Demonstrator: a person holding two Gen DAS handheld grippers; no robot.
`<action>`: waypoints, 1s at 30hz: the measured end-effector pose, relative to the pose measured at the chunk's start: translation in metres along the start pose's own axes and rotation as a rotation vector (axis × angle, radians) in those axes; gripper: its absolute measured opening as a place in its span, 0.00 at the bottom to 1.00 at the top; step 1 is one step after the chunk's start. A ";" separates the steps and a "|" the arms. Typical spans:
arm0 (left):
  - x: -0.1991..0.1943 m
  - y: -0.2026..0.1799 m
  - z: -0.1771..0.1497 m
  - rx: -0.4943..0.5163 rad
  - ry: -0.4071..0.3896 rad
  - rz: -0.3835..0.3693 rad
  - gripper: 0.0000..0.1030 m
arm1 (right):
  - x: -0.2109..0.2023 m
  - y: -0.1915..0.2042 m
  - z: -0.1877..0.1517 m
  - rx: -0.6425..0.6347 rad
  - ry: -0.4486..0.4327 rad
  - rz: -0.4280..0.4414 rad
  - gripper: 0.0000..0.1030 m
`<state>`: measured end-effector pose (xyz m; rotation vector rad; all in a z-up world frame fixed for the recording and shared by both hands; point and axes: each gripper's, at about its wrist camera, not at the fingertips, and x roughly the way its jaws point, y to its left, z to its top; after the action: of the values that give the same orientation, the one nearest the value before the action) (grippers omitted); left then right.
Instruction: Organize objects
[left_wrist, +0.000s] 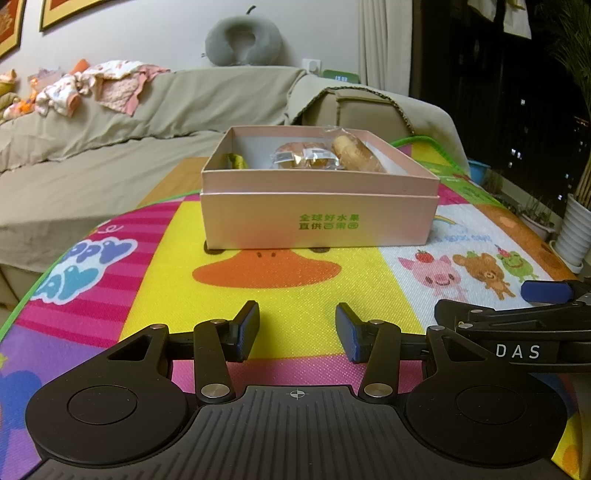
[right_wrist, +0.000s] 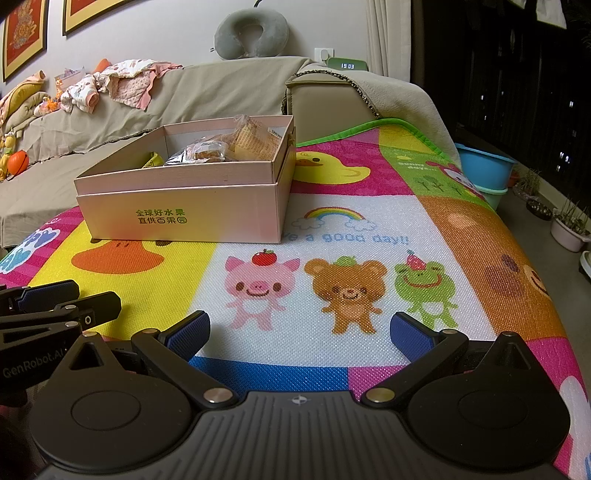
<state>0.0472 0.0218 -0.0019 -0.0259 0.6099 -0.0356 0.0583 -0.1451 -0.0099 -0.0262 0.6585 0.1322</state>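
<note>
A pink cardboard box (left_wrist: 317, 218) with green lettering stands on a colourful cartoon mat (left_wrist: 295, 295). It holds wrapped pastries (left_wrist: 306, 157), a wrapped bread roll (left_wrist: 356, 153) and a yellow-green item (left_wrist: 236, 160). The box also shows at the left of the right wrist view (right_wrist: 184, 210), with the pastries (right_wrist: 207, 151) inside. My left gripper (left_wrist: 297, 330) is open and empty, low over the mat in front of the box. My right gripper (right_wrist: 301, 332) is open wide and empty, over the mat to the right of the box. Each gripper shows at the edge of the other's view.
A beige covered sofa (left_wrist: 110, 140) with baby clothes (left_wrist: 96, 86) and a grey neck pillow (left_wrist: 243, 38) lies behind the mat. Blue and green basins (right_wrist: 484, 168) and plant pots (right_wrist: 569, 229) stand on the floor at the right. A clock (right_wrist: 347, 64) sits by the wall.
</note>
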 end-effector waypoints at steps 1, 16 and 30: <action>0.000 0.000 0.000 0.000 0.000 0.000 0.49 | 0.000 0.000 0.000 0.000 0.000 0.000 1.00; 0.000 0.001 0.000 -0.006 0.000 -0.003 0.48 | 0.000 0.000 0.000 0.000 0.000 0.000 1.00; 0.000 -0.001 0.000 0.009 0.000 0.008 0.49 | -0.001 0.000 -0.001 0.000 0.000 0.000 1.00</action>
<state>0.0469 0.0208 -0.0016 -0.0152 0.6100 -0.0308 0.0575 -0.1453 -0.0099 -0.0263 0.6580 0.1320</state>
